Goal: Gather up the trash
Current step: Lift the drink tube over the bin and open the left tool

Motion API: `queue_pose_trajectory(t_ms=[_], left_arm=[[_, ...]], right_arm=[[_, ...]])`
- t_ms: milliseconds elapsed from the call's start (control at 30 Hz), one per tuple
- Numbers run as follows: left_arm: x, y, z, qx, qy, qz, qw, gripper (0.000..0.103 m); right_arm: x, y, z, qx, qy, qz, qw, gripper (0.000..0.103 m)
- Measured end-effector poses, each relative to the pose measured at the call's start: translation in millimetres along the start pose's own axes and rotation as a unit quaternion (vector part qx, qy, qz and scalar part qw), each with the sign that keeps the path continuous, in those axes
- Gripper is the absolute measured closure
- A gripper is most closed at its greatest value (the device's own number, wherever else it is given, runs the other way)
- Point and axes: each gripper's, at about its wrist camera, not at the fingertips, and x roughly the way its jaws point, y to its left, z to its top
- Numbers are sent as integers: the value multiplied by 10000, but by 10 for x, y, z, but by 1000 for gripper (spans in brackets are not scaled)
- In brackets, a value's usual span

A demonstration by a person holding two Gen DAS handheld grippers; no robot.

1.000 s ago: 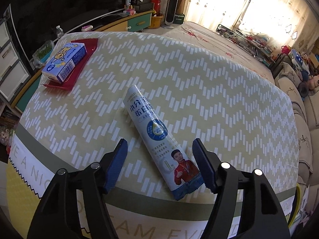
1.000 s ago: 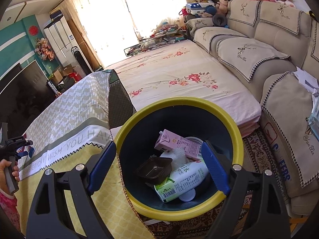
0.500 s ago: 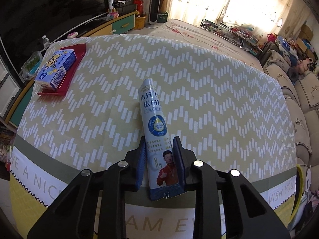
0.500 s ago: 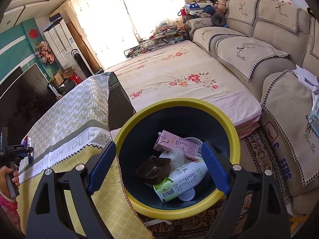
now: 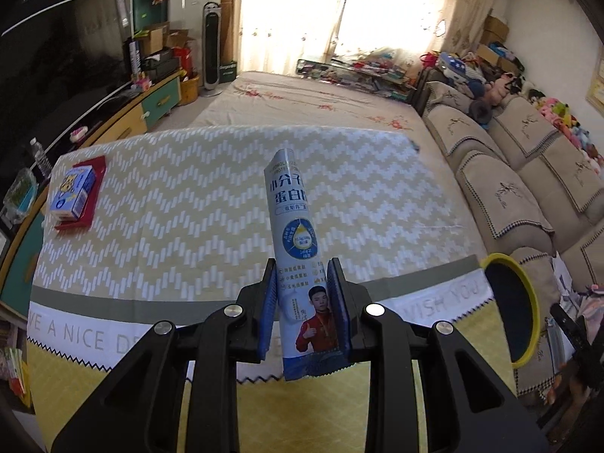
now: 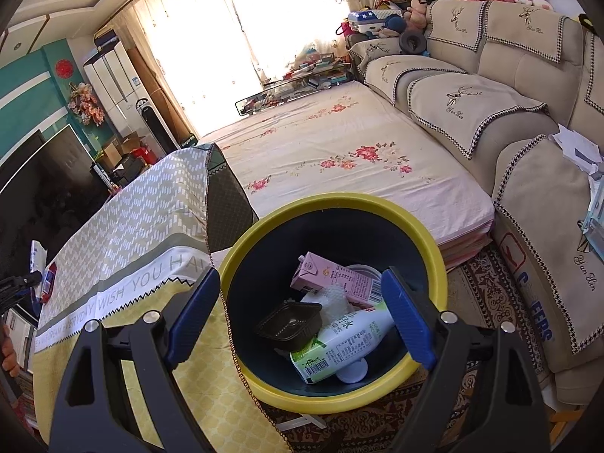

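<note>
My left claw (image 5: pixel 302 311) is clamped on the lower part of a tall white-and-blue packet (image 5: pixel 298 256), which stands nearly upright between the pads, clear of the tablecloth (image 5: pixel 181 226). A blue carton (image 5: pixel 72 197) lies on a red tray (image 5: pixel 92 204) at the table's far left. My right claw (image 6: pixel 298 319) hangs spread wide, holding nothing, above the yellow-rimmed bin (image 6: pixel 430 241), which holds a pink carton (image 6: pixel 332 279), a black tray (image 6: pixel 288 324) and a green-and-white bottle (image 6: pixel 343 343).

1. The bench (image 5: pixel 181 204) is seen from above its near edge, looking along the left claw (image 5: pixel 302 302).
2. The bin (image 6: pixel 332 211) is viewed closely from above, along the right claw (image 6: pixel 298 313).
3. Bench (image 6: pixel 151 204), bin (image 5: pixel 528 302) and sofa (image 5: pixel 528 173) are shared.
</note>
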Motion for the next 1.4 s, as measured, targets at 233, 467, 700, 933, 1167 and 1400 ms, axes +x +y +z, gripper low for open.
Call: queue_pose_trajectory(t_ms=[233, 467, 700, 933, 1167, 1400], left_arm=[[-350, -1054, 80, 740, -185, -904, 9930, 76], [-386, -2162, 58, 1507, -67, -1577, 9759, 76], [-9, -3145, -93, 2136, 241, -1919, 9576, 76], [743, -3768, -355, 2452, 813, -1883, 9475, 74], [1371, -3844, -574, 2253, 1437, -1481, 9522, 25], [855, -3174, -493, 2147, 726, -1162, 9670, 13]], right_arm=[[-168, -183, 51, 125, -178, -46, 9998, 21], [-343, -460, 88, 353, -389, -165, 9985, 21], [-521, -789, 126, 620, -615, -415, 9953, 20], [-659, -1109, 136, 878, -766, -582, 9915, 20], [-631, -1154, 146, 887, -714, -615, 9916, 20], [-620, -865, 83, 370, -555, -495, 9965, 20]])
